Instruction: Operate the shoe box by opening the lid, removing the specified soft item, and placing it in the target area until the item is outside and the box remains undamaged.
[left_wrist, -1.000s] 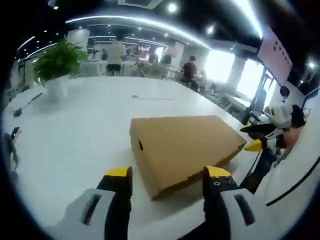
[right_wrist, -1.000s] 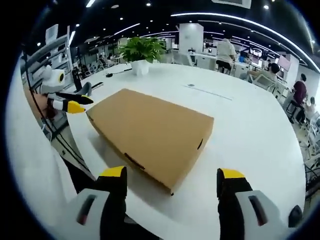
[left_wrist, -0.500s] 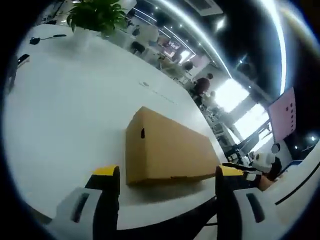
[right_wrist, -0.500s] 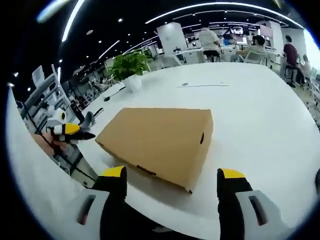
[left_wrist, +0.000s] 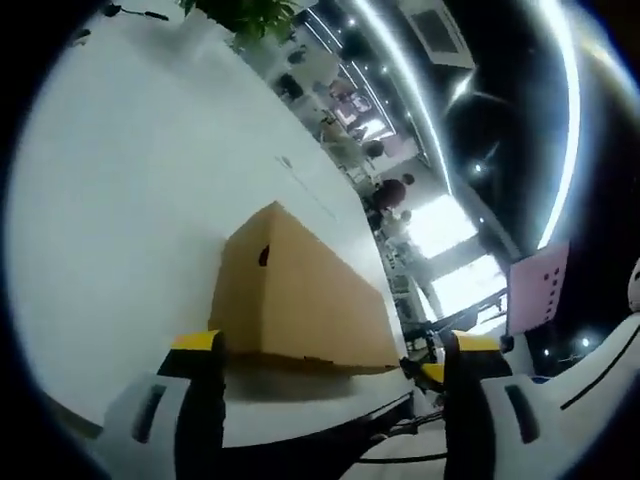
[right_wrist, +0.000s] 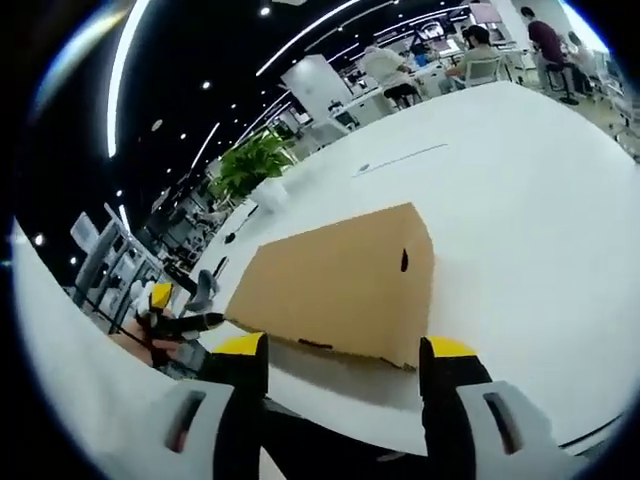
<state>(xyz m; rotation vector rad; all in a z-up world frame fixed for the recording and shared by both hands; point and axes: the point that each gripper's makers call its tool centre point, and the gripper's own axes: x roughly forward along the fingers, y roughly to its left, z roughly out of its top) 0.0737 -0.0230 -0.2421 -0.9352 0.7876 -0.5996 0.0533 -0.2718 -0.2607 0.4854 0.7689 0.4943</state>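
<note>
Hovering both tools near the shut cardboard box (left_wrist: 300, 305), nothing grabbed.

Box lid's down; it sits on the white surface (left_wrist: 110, 200) mid-frame in both views. Left tool (left_wrist: 335, 352) and right tool (right_wrist: 340, 352) each spread wide at bottom frame. Potted plant (right_wrist: 250, 165) upper left in the right gripper view.

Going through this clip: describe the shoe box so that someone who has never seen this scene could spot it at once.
Look at the big white table. Near its front edge, just ahead of both open claws, lies the shoe box, a flat plain brown cardboard box with its lid shut and a small dark hole in its end wall. The only other thing standing out on the table is a potted green plant at the far side.
</note>
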